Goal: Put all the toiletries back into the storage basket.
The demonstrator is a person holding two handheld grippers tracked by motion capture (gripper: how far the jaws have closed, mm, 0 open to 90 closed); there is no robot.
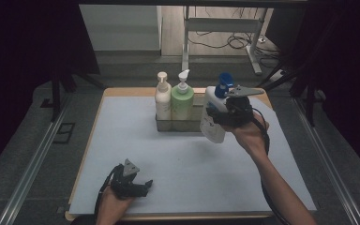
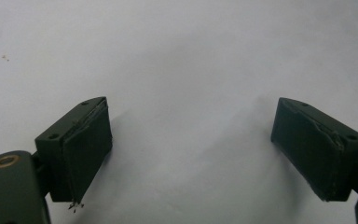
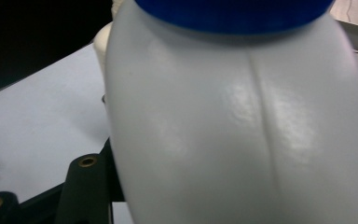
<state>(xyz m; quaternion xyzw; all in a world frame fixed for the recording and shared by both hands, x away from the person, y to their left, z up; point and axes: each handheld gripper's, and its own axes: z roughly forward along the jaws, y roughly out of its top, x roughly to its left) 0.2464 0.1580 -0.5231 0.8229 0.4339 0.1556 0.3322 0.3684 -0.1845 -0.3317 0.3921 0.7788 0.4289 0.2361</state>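
Clearly the right gripper (image 1: 215,117) is clamped on the white bottle with the blue pump (image 1: 214,119), holding it tilted above the bench (image 1: 178,159), just right of the tray (image 1: 178,124). Left gripper (image 1: 143,185) rests released, well apart.

Beyond the right gripper (image 1: 214,114), a pale wall (image 1: 117,26) closed the back of the dim room. Ahead of it and to its right stood a grey metal desk frame (image 1: 220,28) on a wooden floor (image 1: 173,28), with loose cables (image 1: 236,42) beside it. Black curtains (image 1: 23,47) hung on both sides, and grey carpet (image 1: 28,154) with metal rails (image 1: 330,164) flanked the table (image 1: 86,154).
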